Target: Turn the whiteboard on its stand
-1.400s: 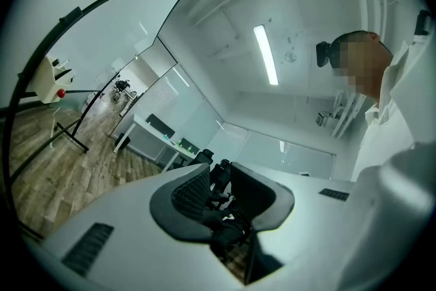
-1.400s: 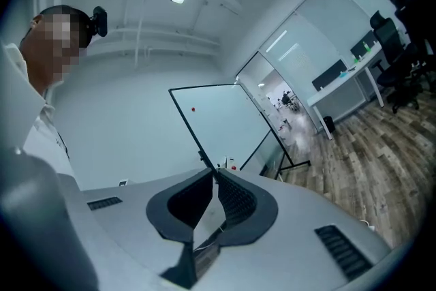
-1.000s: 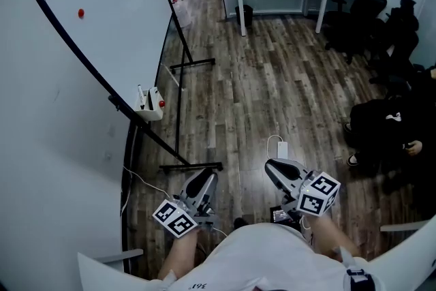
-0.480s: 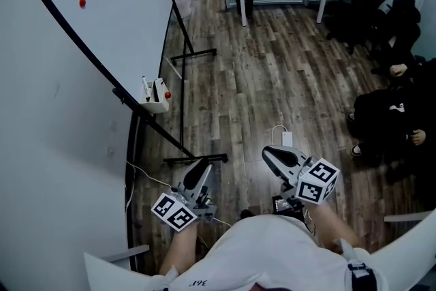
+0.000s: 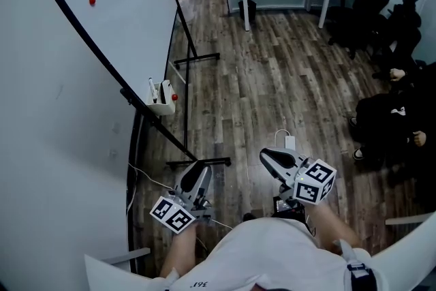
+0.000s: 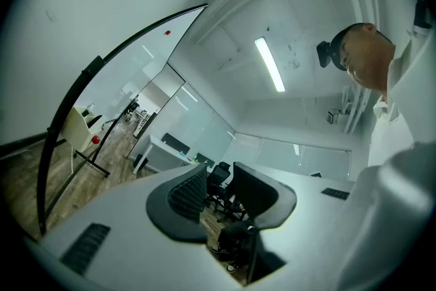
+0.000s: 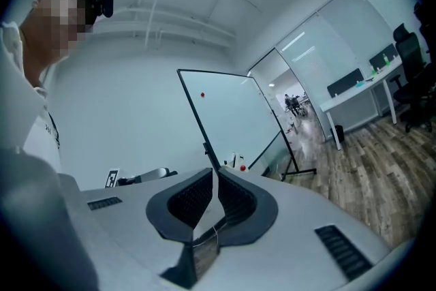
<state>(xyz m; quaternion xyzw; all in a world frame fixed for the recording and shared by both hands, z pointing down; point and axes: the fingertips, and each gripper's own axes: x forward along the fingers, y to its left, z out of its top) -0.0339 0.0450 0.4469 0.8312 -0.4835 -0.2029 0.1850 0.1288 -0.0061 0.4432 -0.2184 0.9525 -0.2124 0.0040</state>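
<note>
Right gripper (image 7: 215,172), jaw tips touching, points toward the tilted whiteboard (image 7: 228,116)

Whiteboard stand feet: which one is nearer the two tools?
The near foot, right by the left tool; the other foot lies much farther off.

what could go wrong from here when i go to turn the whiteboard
1. The marker tray on the lower edge of the whiteboard holds loose items, and swinging the board may shed them.
2. A thin cable lies on the floor by the stand foot, so a step or the foot could snag it.
3. The board stands close to the wall, so its edge might strike it.
</note>
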